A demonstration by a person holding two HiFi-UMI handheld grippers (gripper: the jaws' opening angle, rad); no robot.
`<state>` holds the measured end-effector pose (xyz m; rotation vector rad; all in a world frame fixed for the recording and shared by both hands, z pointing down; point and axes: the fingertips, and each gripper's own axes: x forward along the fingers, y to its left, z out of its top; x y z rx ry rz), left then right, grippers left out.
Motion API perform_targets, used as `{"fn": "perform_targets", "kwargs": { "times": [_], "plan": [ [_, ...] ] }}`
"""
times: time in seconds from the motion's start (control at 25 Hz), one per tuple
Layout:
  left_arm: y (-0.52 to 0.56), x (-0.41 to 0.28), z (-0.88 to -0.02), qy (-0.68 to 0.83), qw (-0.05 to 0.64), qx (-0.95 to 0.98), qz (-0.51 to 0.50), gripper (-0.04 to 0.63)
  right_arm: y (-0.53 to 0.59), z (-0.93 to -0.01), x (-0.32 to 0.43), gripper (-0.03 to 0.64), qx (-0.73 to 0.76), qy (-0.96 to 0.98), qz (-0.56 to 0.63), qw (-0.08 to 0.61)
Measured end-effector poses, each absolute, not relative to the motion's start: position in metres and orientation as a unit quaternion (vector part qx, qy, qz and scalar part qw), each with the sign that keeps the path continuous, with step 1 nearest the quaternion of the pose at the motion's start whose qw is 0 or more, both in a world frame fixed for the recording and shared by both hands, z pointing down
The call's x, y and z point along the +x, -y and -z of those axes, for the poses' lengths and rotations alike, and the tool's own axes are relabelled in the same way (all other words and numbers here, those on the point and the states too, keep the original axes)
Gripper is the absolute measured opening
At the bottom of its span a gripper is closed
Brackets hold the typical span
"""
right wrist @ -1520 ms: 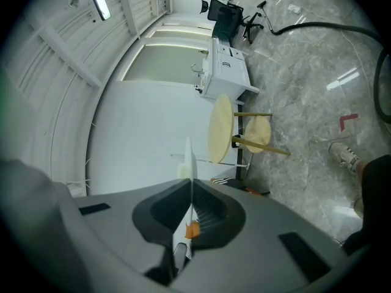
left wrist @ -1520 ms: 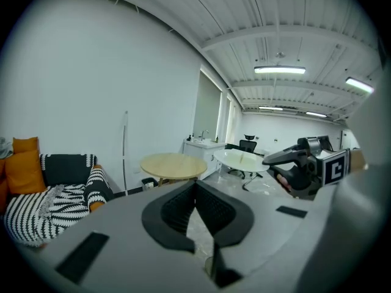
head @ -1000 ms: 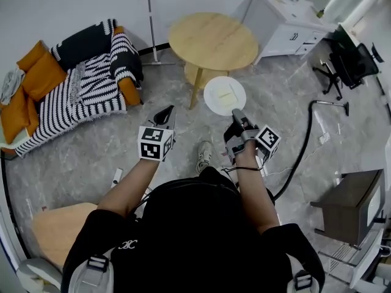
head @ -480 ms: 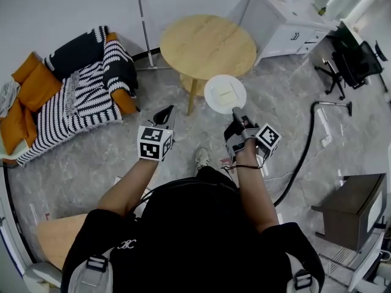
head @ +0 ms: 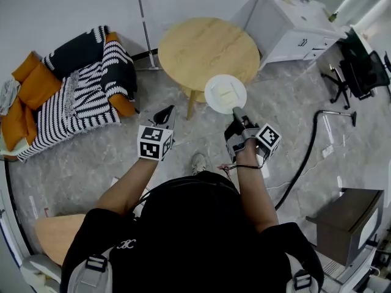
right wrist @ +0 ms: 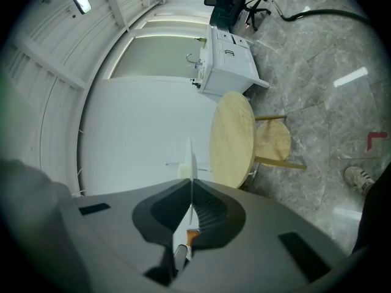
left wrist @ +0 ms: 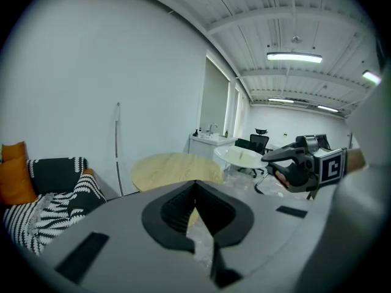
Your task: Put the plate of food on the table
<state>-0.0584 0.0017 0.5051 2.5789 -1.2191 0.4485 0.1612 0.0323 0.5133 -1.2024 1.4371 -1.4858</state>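
A white plate (head: 225, 93) with a pale slice of food (head: 228, 94) on it is held level, overlapping the near edge of the round wooden table (head: 208, 49). My right gripper (head: 237, 113) is shut on the plate's near rim; in the right gripper view the plate (right wrist: 190, 163) shows edge-on between the jaws, with the table (right wrist: 233, 138) beyond. My left gripper (head: 164, 114) is shut and holds nothing, out over the floor to the left of the table. The left gripper view shows the table (left wrist: 175, 167) and the plate (left wrist: 245, 157) ahead.
A sofa with a striped blanket (head: 85, 96) and orange cushions (head: 21, 99) stands at the left. A white cabinet (head: 290, 23) is at the back right, an office chair (head: 365, 69) beside it. A black hose (head: 305, 154) lies on the floor, and a dark side table (head: 347, 224) stands at the right.
The person has stepped toward the table. The plate, held in my right gripper, now overlaps the table's near edge instead of hanging over the floor. The left gripper keeps its place.
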Motion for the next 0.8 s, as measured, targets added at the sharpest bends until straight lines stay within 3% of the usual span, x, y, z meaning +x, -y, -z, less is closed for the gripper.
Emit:
{"fn": "perform_targets", "kwargs": {
  "times": [0.8],
  "plan": [
    [0.085, 0.002, -0.498, 0.442, 0.123, 0.874, -0.158, 0.008, 0.067, -0.515, 0.222, 0.017, -0.449, -0.57, 0.597, 0.341]
  ]
}}
